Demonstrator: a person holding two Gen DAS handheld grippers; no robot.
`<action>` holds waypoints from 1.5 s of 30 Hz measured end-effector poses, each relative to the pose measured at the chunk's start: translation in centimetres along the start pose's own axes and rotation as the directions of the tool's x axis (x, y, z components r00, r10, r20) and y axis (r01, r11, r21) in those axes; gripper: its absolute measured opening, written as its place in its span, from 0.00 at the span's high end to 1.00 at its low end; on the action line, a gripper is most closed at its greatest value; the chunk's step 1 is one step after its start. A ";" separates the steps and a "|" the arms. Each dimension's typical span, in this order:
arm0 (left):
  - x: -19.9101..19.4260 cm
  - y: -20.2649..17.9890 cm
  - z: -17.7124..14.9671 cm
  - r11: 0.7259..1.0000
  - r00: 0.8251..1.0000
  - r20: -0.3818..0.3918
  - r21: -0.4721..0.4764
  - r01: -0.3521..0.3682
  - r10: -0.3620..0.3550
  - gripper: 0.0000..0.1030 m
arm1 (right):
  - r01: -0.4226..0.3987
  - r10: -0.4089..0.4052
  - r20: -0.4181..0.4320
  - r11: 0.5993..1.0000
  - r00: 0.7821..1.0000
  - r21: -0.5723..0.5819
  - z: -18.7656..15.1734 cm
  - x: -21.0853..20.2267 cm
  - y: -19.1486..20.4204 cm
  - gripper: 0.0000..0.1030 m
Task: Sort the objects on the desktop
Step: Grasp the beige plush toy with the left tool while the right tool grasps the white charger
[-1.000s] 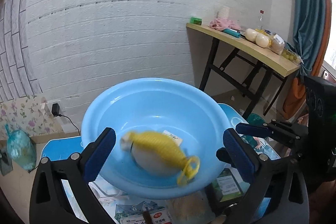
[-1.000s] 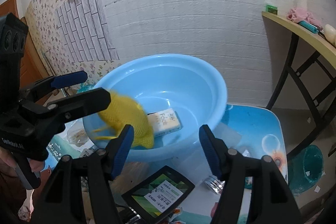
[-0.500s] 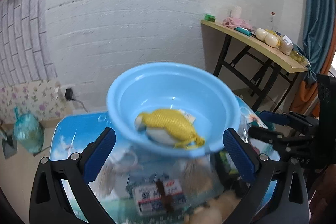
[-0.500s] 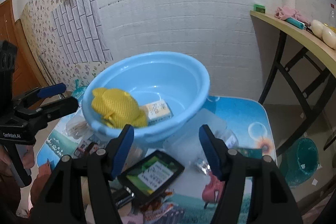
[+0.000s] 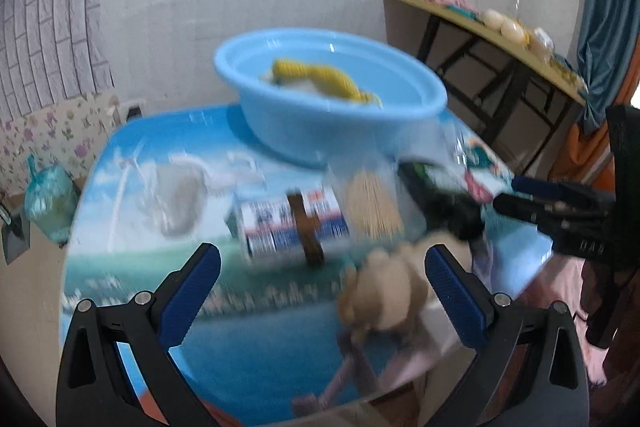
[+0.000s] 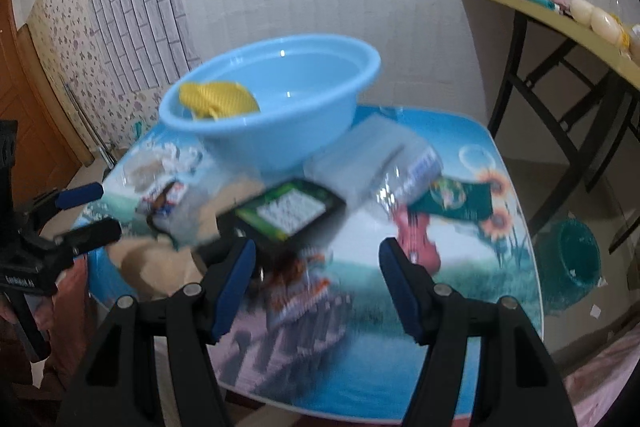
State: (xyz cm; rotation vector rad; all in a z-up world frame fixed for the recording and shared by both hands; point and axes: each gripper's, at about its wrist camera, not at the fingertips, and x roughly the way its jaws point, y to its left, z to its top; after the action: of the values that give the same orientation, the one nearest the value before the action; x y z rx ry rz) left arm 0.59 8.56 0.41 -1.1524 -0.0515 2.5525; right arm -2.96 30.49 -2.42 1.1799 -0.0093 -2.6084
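Note:
A light blue basin [image 5: 332, 95] stands at the far side of the printed table [image 5: 256, 339] and holds a yellow mesh-wrapped item [image 5: 320, 77]; both also show in the right wrist view, the basin [image 6: 276, 107] and the item [image 6: 218, 99]. Between basin and grippers lie a white and blue box [image 5: 292, 223], a pack of sticks [image 5: 374, 207], a black box [image 6: 286, 213], a clear bag [image 5: 176, 201] and a beige plush toy [image 5: 384, 291]. My left gripper [image 5: 320, 291] is open and empty above the near table. My right gripper [image 6: 316, 283] is open and empty.
A red snack packet [image 6: 416, 235] and a green packet [image 6: 452, 205] lie on the right of the table. A clear plastic pack [image 6: 368, 155] leans by the basin. A wooden side table [image 6: 560, 27] stands at right, a teal bin [image 6: 572, 263] on the floor.
Both grippers have pulled back and up from the basin, so it looks farther away and more of the table's objects show. The yellow item stays in the basin. Both grippers stay open.

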 end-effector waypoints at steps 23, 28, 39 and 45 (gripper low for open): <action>0.1 -1.6 -1.0 0.991 0.994 -0.018 0.076 0.109 -0.108 0.59 | -0.076 0.072 -0.073 0.996 0.995 -0.046 -3.0 -0.4 3.0 0.38; -1.4 0.0 -1.6 0.995 0.997 0.000 0.048 0.083 -0.083 0.60 | -0.136 0.128 -0.101 0.988 0.987 -0.071 -3.5 -0.4 5.2 0.38; -3.9 3.3 -3.5 1.000 1.000 0.018 0.004 -0.006 0.006 0.58 | -0.165 0.136 -0.168 0.972 0.976 -0.169 -4.7 1.1 9.6 0.38; -2.9 3.0 -4.1 0.999 0.999 -0.015 0.025 -0.030 0.031 0.32 | -0.169 0.142 -0.177 0.974 0.974 -0.148 -5.0 1.7 9.0 0.54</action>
State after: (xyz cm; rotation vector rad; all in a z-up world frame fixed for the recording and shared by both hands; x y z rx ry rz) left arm 4.48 4.35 -0.75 -1.1726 0.0013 2.5629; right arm 1.90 21.94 -5.90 1.2779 0.1352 -2.3211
